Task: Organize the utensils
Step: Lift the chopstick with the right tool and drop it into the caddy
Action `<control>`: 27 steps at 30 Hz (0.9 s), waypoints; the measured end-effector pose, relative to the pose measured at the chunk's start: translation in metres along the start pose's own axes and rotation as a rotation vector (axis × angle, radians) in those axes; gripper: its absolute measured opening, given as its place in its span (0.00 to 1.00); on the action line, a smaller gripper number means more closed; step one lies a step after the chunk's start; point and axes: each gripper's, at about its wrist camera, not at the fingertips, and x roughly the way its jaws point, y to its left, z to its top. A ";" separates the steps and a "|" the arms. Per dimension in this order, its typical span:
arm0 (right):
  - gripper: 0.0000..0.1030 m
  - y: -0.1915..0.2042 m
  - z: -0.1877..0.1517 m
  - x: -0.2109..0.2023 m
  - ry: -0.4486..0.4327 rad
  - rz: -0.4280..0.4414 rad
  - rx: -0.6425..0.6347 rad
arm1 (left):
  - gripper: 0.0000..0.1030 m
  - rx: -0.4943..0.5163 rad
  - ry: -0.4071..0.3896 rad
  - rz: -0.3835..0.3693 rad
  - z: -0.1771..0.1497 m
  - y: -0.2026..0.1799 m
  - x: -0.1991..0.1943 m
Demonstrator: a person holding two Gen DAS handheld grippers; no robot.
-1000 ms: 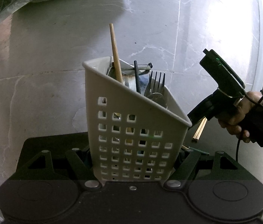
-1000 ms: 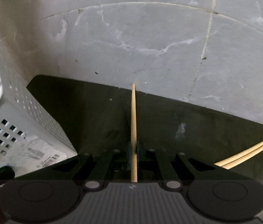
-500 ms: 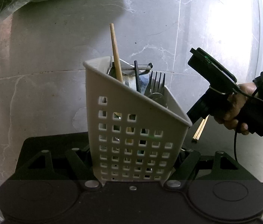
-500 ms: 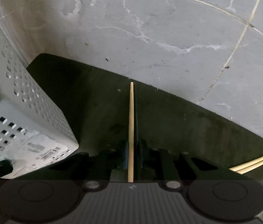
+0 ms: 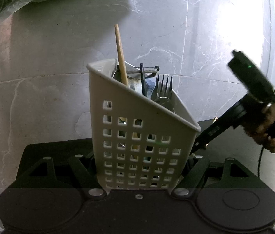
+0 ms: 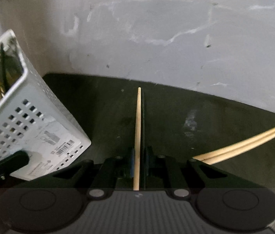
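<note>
"How far along were you?"

"Most of it was done, I judged. My left gripper point(image 5: 137, 175) had its jaws closed on the base of the caddy point(image 5: 137, 128), holding it tilted over the mat point(image 6: 176, 117). Inside stood a fork point(image 5: 163, 86), one chopstick point(image 5: 120, 55) and some dark handles; what the metal piece behind them was, I couldn't tell."

"And the right?"

"My right gripper point(image 6: 137, 167) had its jaws pinched on a single chopstick point(image 6: 138, 128), pointing straight ahead, just beside the caddy but not yet in it."

"Anything left after that?"

"A pair of chopsticks point(image 6: 244, 146) lay on the mat, off to my right. So one stick to drop in, then those two, as far as I could see."
</note>
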 end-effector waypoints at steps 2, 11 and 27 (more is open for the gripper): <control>0.11 -0.001 -0.006 -0.015 -0.053 0.001 0.025 | 0.75 0.000 0.000 0.000 0.000 0.000 0.000; 0.11 0.016 -0.019 -0.107 -0.381 0.009 0.054 | 0.75 0.007 0.002 -0.005 0.001 0.001 0.000; 0.11 0.102 0.020 -0.171 -0.855 0.161 -0.001 | 0.75 0.002 -0.002 -0.005 0.000 0.000 0.000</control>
